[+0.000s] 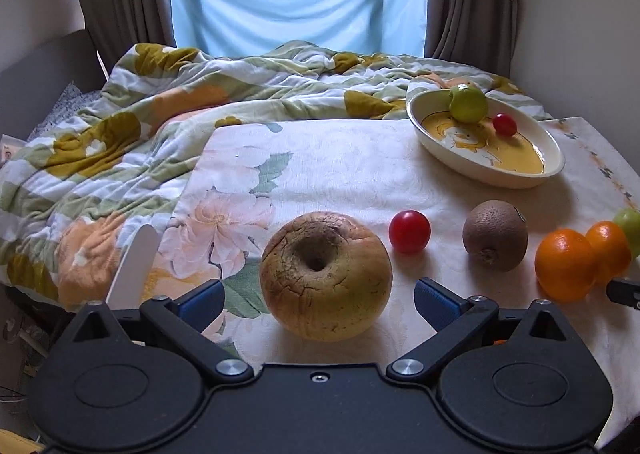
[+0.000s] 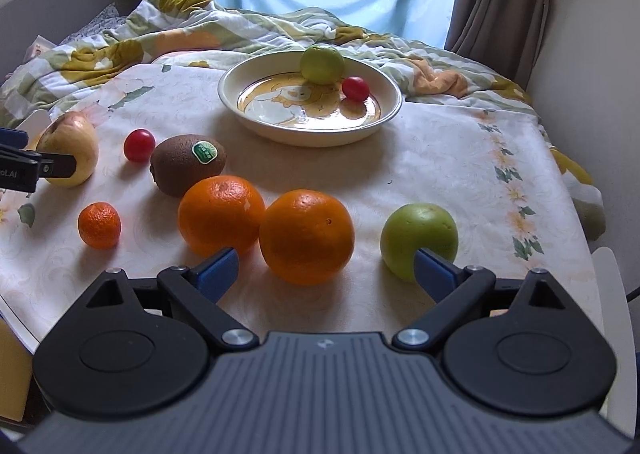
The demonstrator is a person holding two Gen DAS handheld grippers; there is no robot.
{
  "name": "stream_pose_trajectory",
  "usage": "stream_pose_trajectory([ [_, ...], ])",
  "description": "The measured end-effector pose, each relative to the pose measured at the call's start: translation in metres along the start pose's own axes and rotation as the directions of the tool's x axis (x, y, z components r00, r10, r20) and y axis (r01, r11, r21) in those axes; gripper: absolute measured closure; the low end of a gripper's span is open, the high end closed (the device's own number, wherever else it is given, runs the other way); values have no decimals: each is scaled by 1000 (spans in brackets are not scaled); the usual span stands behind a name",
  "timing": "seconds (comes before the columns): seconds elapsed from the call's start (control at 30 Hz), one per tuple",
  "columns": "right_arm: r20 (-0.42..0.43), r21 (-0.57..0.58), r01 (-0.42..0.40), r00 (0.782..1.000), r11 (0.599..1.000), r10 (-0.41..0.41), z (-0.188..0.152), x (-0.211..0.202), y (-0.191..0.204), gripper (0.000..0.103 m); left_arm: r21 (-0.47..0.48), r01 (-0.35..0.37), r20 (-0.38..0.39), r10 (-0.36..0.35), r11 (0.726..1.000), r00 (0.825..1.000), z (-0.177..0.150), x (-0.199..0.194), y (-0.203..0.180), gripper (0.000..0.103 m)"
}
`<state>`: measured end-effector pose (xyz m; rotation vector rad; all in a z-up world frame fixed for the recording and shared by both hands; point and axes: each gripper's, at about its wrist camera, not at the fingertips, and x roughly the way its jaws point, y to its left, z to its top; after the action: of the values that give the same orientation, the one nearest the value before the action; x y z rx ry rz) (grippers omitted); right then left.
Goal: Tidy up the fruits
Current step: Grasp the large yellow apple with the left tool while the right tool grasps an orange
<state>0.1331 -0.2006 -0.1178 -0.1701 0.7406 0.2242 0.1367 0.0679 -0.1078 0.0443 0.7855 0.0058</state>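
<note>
Left wrist view: the bowl holds a green fruit and a cherry tomato; nearer than the bowl, the left hand-held gripper gapes around a wrinkled apple.

Right wrist view: nearer than the bowl, the right hand-held gripper spreads wide at an orange, on the table.

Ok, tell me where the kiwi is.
The kiwi lies on the tablecloth left of centre in the right wrist view, between the cherry tomato on its left and the nearest orange in front, short of the plate.
</note>
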Motion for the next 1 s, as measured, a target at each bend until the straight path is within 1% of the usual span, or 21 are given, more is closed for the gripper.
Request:
stream_pose_trajectory([
  [0.03,2,-4,-3,1000,1000,3,0,0,0,0,-5,6,-4,-6,1000,1000,1,1,0,2],
  [0.1,0,-13,-8,1000,1000,8,0,3,2,0,-8,16,-8,-16,1000,1000,2,3,0,5],
  [0.17,-4,-18,-17,1000,1000,17,0,5,1,0,-3,30,-29,-30,1000,999,5,9,-1,18],
  [0.2,-5,-19,-23,1000,1000,23,0,6,1,0,-1,35,-41,-35,999,999,5,11,-2,20],
  [0.27,0,-27,-37,999,999,37,0,8,1,0,8,18,-49,-18,1000,999,4,13,-2,25],
  [0.43,5,-67,-66,998,996,67,3,12,-3,1,-21,32,-57,-33,999,998,5,13,3,26],
  [0.57,21,-116,-101,994,988,104,5,14,-6,1,-12,24,-56,-24,1000,998,5,13,2,26],
  [0.63,22,-149,-119,992,982,124,6,16,-7,5,-12,25,-57,-25,1000,998,5,12,1,26],
  [0.7,12,-177,-143,989,974,148,7,17,-8,18,-15,27,-57,-28,1000,998,4,11,1,26],
  [0.8,-3,-219,-166,986,961,169,8,20,-8,21,-14,26,-58,-27,1000,998,1,8,-2,26],
  [1.0,-6,-242,-195,980,950,200,9,25,-12,21,-21,23,-65,-24,1000,998,-3,3,-7,26],
])
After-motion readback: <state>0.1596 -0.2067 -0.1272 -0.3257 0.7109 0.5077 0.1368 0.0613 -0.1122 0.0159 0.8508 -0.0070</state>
